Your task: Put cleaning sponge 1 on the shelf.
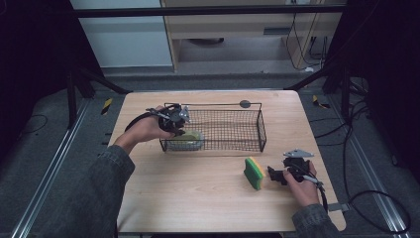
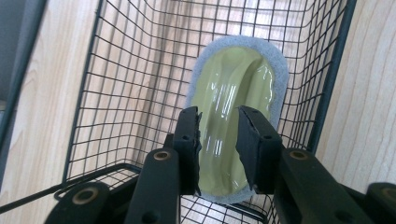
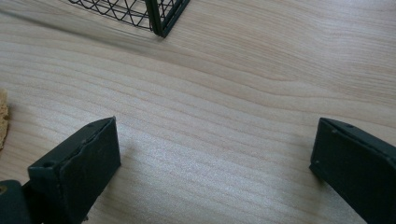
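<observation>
In the left gripper view, a yellow-green sponge with a pale grey scrub edge, wrapped in glossy film, sits between my left gripper's jaws, which are shut on it. From the high view, that gripper reaches into the left end of the black wire basket, where the sponge lies low. A second sponge, green and yellow, stands on edge on the table in front of the basket. Just right of it, my right gripper stands open, and between its jaws there is bare wood.
The wooden table has open surface in front of the basket. A basket corner shows at the top of the right gripper view, a sponge edge at its left. Dark floor, cables and rails surround the table.
</observation>
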